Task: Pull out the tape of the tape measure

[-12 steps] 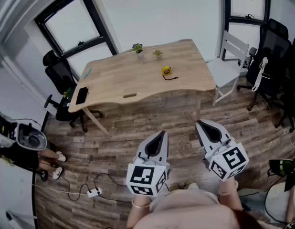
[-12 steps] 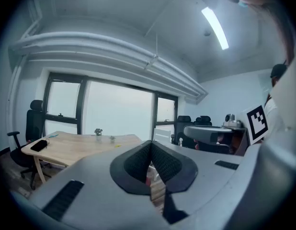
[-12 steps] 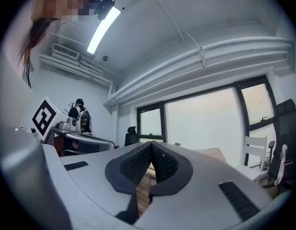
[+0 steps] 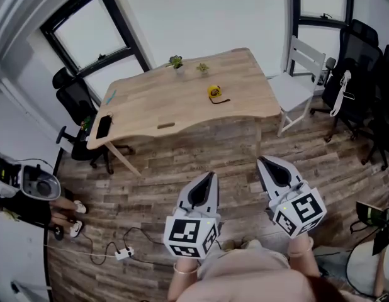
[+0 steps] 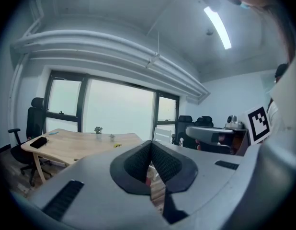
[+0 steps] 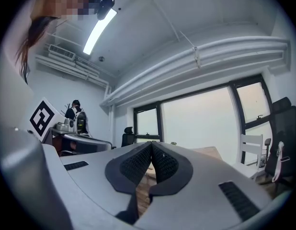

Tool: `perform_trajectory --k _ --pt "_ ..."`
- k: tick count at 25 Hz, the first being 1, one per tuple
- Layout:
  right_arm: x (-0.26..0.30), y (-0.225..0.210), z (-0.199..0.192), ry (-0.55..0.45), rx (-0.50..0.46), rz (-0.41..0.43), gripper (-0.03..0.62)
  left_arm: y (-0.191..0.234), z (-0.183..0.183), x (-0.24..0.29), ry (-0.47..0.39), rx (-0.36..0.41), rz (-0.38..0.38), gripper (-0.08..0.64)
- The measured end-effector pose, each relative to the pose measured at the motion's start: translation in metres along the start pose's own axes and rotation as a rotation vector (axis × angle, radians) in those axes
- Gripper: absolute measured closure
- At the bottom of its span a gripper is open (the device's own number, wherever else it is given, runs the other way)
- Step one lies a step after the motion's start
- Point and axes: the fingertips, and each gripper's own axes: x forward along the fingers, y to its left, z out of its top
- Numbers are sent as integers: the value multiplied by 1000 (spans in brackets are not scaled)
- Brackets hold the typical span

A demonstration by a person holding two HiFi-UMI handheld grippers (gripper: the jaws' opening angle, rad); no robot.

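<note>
We hold both tools low in the head view, over the plank floor (image 4: 150, 187) and well apart from the table (image 4: 150, 109). Our left gripper (image 4: 209, 176) sits at the lower centre of the frame. Our right gripper (image 4: 262, 161) is just to its right, and both point up the frame toward the table.

In the left gripper view the ribbed pads (image 5: 137, 163) meet at the tip. The jaws are closed with nothing between them, and we see only floor through the slit below. The right gripper view shows the same: its pads (image 6: 135, 165) are pressed together at the tip, with nothing held.

The yellow tape measure (image 4: 213, 92) lies on the table top in the upper middle of the head view, right of the table's centre, with a thin dark strap beside it. Neither tool touches it.

Two small potted plants (image 4: 175, 61) stand near the table's far edge, up and left of the tape measure. A dark phone (image 4: 103, 126) lies at the table's left end. A white chair (image 4: 304, 74) stands by the right end, and black office chairs (image 4: 364, 74) fill the right edge of the frame. At lower left we see a white power strip (image 4: 123, 253) with its cable on the floor.
</note>
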Motion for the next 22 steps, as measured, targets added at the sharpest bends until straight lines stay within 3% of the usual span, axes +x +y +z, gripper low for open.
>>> perform_trajectory --k 5,22 --pt "-2 -13 -3 17 -34 -11 594 -6 -3 12 11 -7 11 561" --pt "1 -77 -18 24 -6 11 594 -41 -12 65 51 18 24 561"
